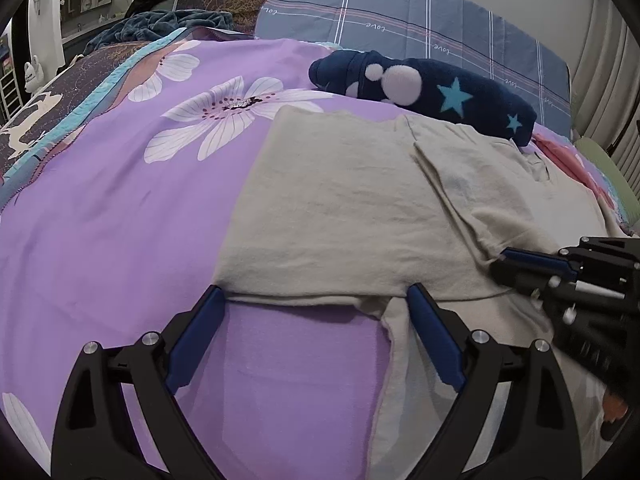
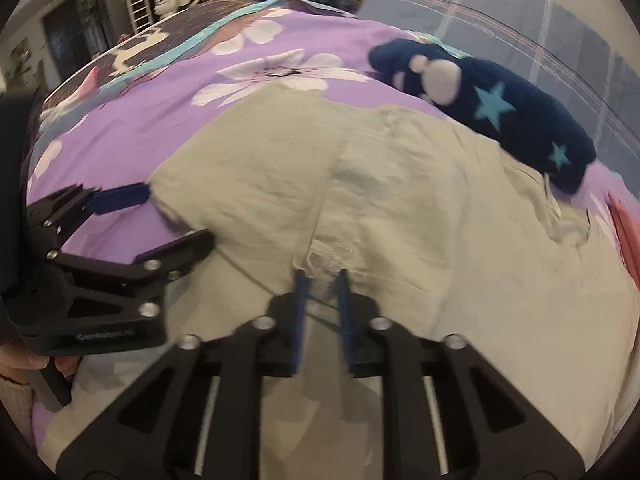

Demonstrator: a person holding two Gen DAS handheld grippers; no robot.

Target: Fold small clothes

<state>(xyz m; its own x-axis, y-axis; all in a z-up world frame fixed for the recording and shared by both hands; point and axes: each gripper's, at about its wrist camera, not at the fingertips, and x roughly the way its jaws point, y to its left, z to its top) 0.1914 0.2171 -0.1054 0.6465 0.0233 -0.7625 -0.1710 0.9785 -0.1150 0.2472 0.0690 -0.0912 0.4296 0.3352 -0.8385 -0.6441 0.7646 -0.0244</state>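
A beige garment [image 1: 340, 208] lies spread on the purple flowered bedspread [image 1: 120, 220] of a bed, its near edge toward both tools, with a dark blue starred fleece [image 1: 440, 88] lying beyond it. The left gripper [image 1: 314, 296] has its fingers spread wide, straddling the near hem at the garment's left corner without pressing it. The right gripper [image 2: 322, 276] has its fingers drawn nearly together, pinching a puckered bit of cloth at the near edge. The step looks like taking hold for a fold; next the left fingers would need to close on the hem so both can lift it away together
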